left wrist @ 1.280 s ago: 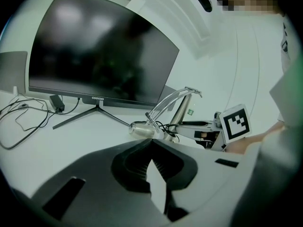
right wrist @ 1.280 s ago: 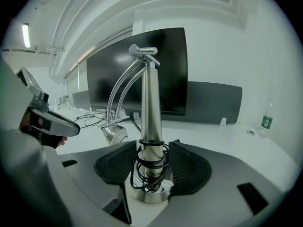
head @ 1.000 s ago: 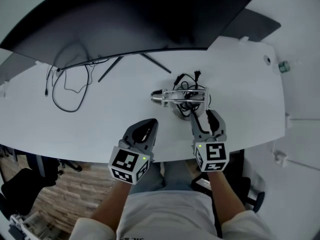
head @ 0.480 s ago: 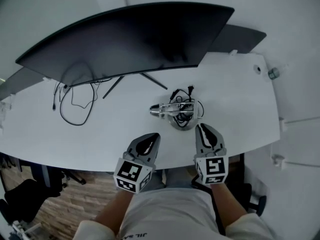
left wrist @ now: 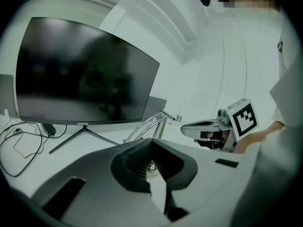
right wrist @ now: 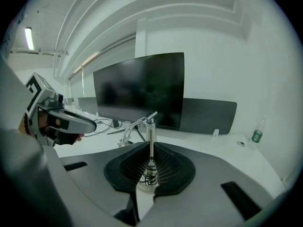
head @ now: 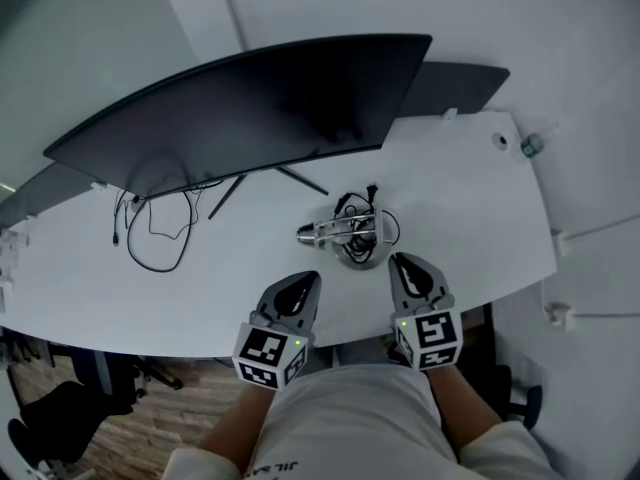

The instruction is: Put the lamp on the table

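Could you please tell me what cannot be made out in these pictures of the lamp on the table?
Lamp base: in the left gripper view, mostly hidden behind the left tongs.
Cord end: in the head view, too small to tell where it leads.
Bottle label: in the right gripper view, too small to read.

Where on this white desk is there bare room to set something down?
Widest bare stretch: the white desk right of the silver desk lamp, toward the small bottle. Also the near strip in front of the loose black cable. Crowded: between the lamp and the stand of the curved black monitor.
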`<state>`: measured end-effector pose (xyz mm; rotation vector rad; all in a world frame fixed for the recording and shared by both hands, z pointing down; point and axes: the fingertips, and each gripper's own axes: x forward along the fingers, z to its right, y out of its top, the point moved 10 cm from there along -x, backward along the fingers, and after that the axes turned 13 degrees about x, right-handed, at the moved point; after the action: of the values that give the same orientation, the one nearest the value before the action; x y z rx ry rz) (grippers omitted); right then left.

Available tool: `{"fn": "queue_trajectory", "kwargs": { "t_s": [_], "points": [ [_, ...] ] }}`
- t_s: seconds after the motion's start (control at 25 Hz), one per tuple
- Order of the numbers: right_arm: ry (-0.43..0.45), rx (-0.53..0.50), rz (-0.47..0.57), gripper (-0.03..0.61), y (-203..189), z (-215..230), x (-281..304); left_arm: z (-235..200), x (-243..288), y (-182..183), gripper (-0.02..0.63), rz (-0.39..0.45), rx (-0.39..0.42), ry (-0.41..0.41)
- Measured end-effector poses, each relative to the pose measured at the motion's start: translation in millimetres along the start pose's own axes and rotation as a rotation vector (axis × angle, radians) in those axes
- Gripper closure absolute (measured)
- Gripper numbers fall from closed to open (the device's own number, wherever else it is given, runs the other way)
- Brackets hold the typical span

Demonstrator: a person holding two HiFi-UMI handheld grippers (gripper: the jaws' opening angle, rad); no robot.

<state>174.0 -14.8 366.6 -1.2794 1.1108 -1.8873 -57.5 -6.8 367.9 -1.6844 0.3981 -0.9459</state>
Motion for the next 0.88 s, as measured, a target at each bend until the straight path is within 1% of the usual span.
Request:
{"fn": "queue_trajectory", "kwargs": {
  "t_s": [0.2,0.4,0.88],
  "points": [
    [0.011,0.016,-0.012,0.534,12,3,-6,3,-5,4,0.611,-0.006,0.007,-0.003],
    [0.014,0.031,-0.010,0.534,17,8,-15,3,-9,7,0.611,0.000,-0.005,0.012],
    [0.042,0.072,-0.004,0.545,30,10,-20,2,-6,25,0.611,0.023,0.025,-0.002]
  ]
}}
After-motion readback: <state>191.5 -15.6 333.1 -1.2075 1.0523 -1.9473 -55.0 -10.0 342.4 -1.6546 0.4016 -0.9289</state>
